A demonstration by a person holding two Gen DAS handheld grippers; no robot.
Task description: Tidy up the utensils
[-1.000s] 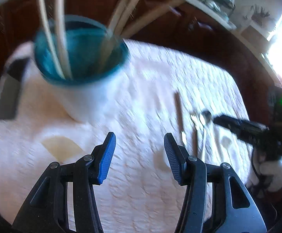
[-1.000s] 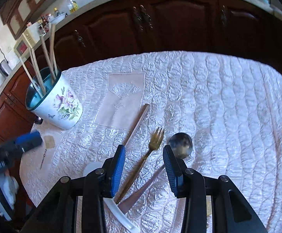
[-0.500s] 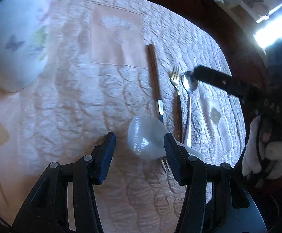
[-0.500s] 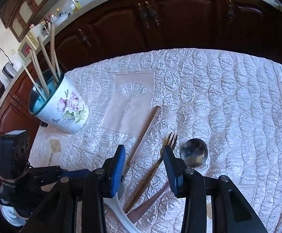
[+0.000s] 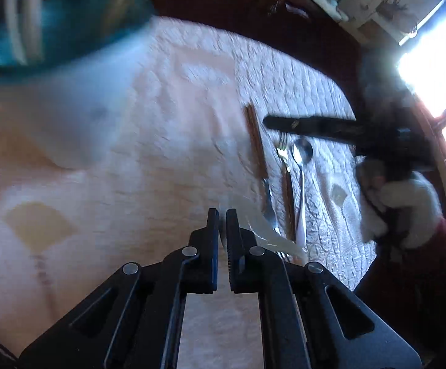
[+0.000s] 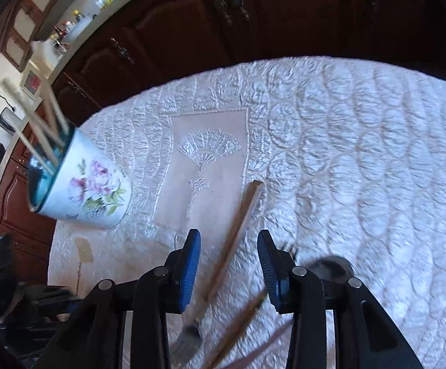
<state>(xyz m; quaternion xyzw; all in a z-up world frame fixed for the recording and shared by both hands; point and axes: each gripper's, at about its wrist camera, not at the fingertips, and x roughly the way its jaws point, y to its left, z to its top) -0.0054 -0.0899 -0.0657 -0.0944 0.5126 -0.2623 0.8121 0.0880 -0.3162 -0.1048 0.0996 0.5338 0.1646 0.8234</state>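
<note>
My left gripper is shut on a white plastic spoon, whose handle trails to the right above the cloth. A floral holder with a teal inside stands at upper left with several chopsticks in it; it also shows in the right wrist view. A wood-handled knife, a fork and a metal spoon lie side by side on the white quilted cloth. My right gripper is open, low over the knife, with the fork and spoon bowl beside it.
Dark wooden cabinets run behind the table. A beige embroidered patch lies mid-cloth. The right gripper's dark body reaches in over the cutlery in the left wrist view.
My left gripper has shut on the white spoon and lifted it, with the holder back in its view. My right gripper has come lower and nearer over the knife.
</note>
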